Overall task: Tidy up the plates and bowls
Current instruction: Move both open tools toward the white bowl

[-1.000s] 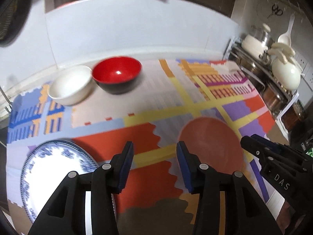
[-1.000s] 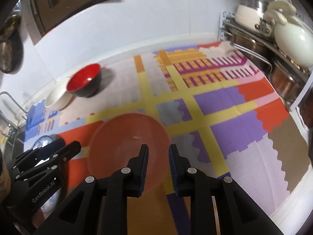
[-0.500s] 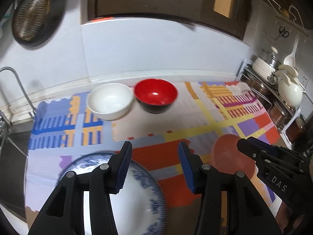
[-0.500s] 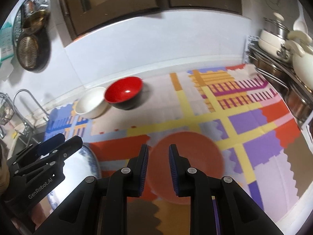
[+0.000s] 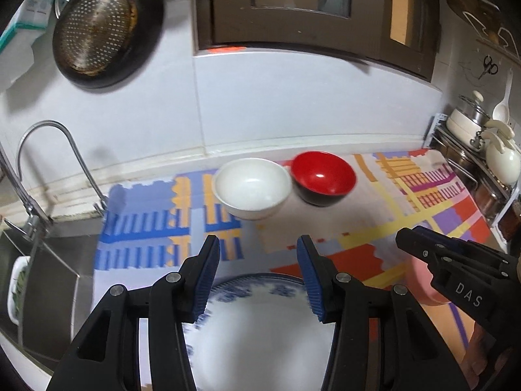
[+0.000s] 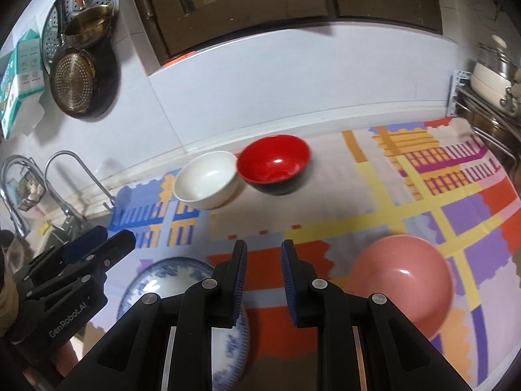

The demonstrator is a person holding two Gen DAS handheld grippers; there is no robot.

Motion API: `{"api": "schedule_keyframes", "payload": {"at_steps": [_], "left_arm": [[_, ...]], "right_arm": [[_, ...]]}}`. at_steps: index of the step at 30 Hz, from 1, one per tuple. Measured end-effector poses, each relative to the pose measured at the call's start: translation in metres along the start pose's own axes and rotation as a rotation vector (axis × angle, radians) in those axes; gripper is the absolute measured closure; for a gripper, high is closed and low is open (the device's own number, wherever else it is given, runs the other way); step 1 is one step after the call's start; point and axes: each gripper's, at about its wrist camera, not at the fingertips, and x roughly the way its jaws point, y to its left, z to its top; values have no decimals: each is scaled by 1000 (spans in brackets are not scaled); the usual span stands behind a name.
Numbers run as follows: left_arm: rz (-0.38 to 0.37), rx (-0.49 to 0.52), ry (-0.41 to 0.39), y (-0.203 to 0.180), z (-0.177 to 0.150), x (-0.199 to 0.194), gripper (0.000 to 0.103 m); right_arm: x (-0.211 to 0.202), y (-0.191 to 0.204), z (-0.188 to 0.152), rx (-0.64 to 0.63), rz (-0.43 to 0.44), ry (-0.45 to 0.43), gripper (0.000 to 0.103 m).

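Left wrist view: we hover with the left gripper [image 5: 259,275] fingers spread and empty above the blue-patterned plate [image 5: 260,329], right gripper [image 6: 262,282] narrowly parted and empty, bowls behind; next, we judge, comes gripping the plate's rim.

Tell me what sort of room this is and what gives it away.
Most likely a home kitchen. A curved faucet stands over a steel sink at the left, a perforated pan hangs on the tiled wall, and lidded pots sit on a rack at the right end of the counter.
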Motion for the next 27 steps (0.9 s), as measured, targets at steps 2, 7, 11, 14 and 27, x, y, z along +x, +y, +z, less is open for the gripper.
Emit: {"api": "schedule_keyframes", "payload": {"at_steps": [2,7,11,14,27], "left_arm": [[8,4,-7,10,4,2,55],[18,9,-13,31,13,8,55],[23,17,-11,46,21,19,54],[21,29,-7,54,27,29,54],[-15,66,35,73,48,97,54]], "right_arm": [[5,11,3,1,9,-5,80],[19,30,12,10,34,0,80],[32,44,19,18,46,6,80],[42,52,25,25,42,3,80],[100,68,48,74,54,10,80]]}}
